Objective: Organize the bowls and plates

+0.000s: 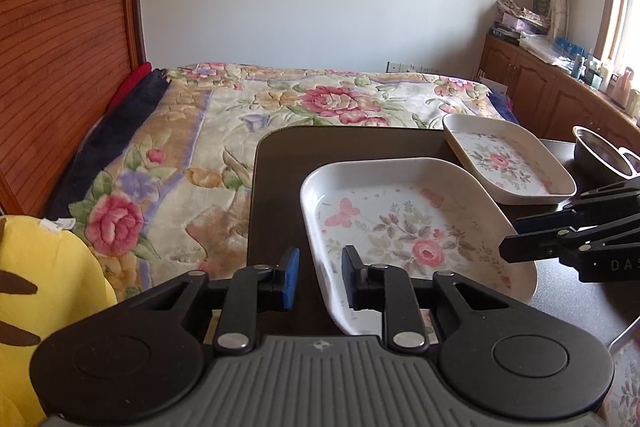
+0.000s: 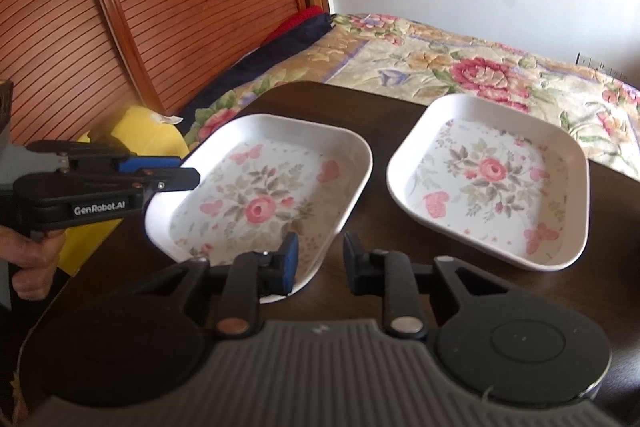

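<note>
Resting on a dark table (image 2: 384, 107) beside a floral bed (image 1: 248, 115), two floral plates (image 2: 256, 195), both tongs (image 1: 320, 277) (image 2: 318, 261) apart

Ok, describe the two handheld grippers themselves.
Both match: the left gripper and right gripper have black linkage arms with silver pivot pins, blue finger pads, round black side discs and a ribbed grey body. White "GenRobot.AI" lettering marks the left one's side. No cables visible.

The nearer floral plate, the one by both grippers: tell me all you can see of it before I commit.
The nearer floral plate is a white, shallow rounded-rectangle dish with a raised rim, glossy like melamine, printed with a pink rose, grey-green leaves and butterflies. It is empty and lies flat on the dark table, apart from its twin. The left gripper, open, straddles its near rim; the right gripper, open, sits at its corner. Contact unclear.
</note>
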